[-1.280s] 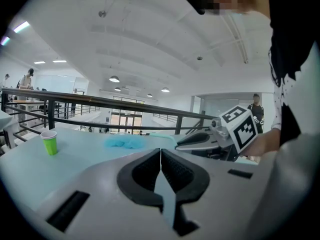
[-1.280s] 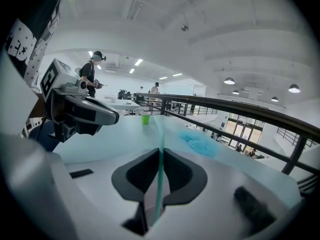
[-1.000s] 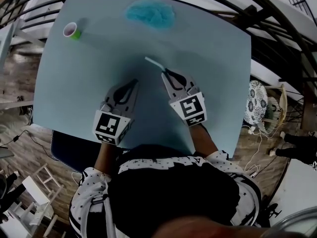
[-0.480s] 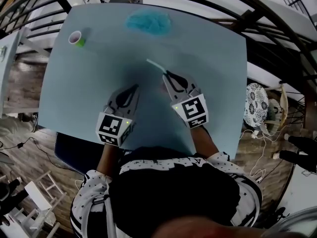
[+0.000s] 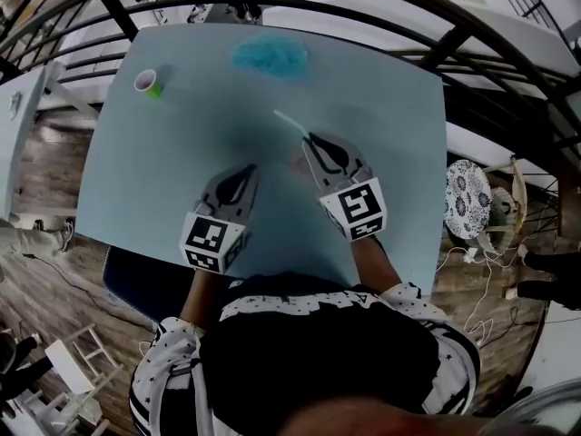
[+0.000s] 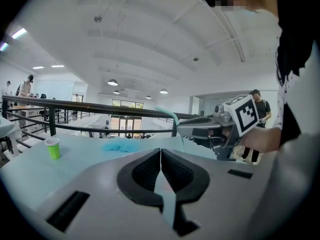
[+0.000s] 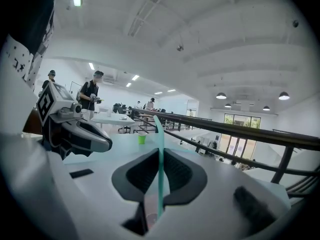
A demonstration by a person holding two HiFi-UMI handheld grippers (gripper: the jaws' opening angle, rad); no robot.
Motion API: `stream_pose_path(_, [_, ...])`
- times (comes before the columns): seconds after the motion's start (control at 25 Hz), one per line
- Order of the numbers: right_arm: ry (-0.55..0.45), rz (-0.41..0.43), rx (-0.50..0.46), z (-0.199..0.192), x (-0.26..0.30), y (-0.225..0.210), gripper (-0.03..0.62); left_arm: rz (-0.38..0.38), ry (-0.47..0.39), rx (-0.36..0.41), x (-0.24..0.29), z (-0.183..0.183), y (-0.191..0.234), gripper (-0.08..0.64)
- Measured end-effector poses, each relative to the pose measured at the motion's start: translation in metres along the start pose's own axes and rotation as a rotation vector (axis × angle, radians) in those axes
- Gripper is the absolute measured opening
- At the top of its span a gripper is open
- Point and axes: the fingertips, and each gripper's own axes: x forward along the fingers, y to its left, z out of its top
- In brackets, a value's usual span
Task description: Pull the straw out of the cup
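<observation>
We hold the straw in our right gripper: its fingers are closed on the near end of it, and the free end points to the far left, above the bench. The straw is already out of the cup, which stands upright at the far left corner of the bench, well apart from both grippers. Our left gripper is near us, just left of the right one, and its fingers are closed together with nothing between them. A crumpled blue cloth lies near the far edge, about in the middle. In our judgement the pulling itself is done, and what remains is only to finish the step cleanly. To do this well, we should make the grip light but firm, because a thin straw probably flattens when it is pressed too much. We should also lower it slowly to a bare part of the bench before we open the fingers, so that it does not roll away. The cup is far enough that there is little risk of knocking it.
</observation>
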Motion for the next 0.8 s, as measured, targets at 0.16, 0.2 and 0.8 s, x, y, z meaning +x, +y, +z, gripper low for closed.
stream_pose_path(0.16, [-0.027,-0.007,-0.006,0.011,-0.009,0.001,0.044,0.011,-0.008,0.007,-0.006,0.003,-0.002,0.014])
stream_pose_path(0.2, [-0.033,-0.008,-0.007,0.014,-0.011,0.001,0.044,0.013,-0.009,0.01,-0.008,0.004,-0.002,0.015])
stream_pose_path(0.8, [-0.1,-0.035,-0.021,0.042,-0.047,0.008,0.044,0.012,-0.026,0.04,-0.028,0.012,-0.022,0.014])
